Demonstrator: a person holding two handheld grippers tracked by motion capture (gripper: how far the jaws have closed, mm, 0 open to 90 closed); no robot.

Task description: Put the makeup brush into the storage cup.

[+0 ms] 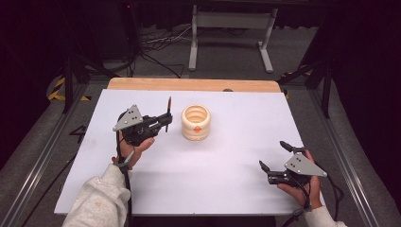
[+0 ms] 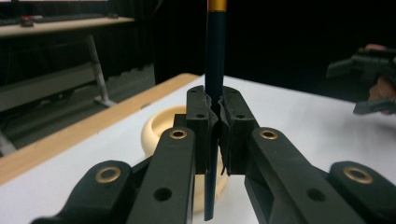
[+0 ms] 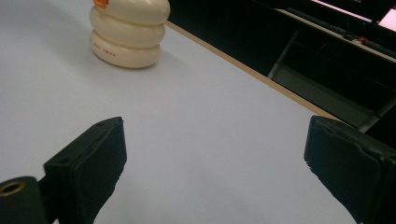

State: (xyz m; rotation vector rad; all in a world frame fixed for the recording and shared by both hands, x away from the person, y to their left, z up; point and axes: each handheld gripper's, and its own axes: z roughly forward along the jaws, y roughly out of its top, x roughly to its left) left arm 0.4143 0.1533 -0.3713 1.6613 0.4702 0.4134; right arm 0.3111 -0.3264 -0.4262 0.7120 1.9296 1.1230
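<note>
One pen [image 2: 215, 70], one cream holder [image 1: 196, 122].

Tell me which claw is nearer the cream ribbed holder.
Left. The left claw, shut on a dark pen, is just beside the cream ribbed holder. The right claw, open, is well off toward the table's near right corner.

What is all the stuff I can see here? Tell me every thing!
holder: one, cream with an orange dot, ridged and open on top, standing mid-table
pen: one, dark blue with a gold band, held upright beside the holder
table: one, white top with a wooden far edge
metal frame: one, white, on the floor behind the table
cables: several, dark, on the floor behind
left gripper: one, black, jaws closed on the pen
right gripper: one, black, jaws open, at the near right
</note>
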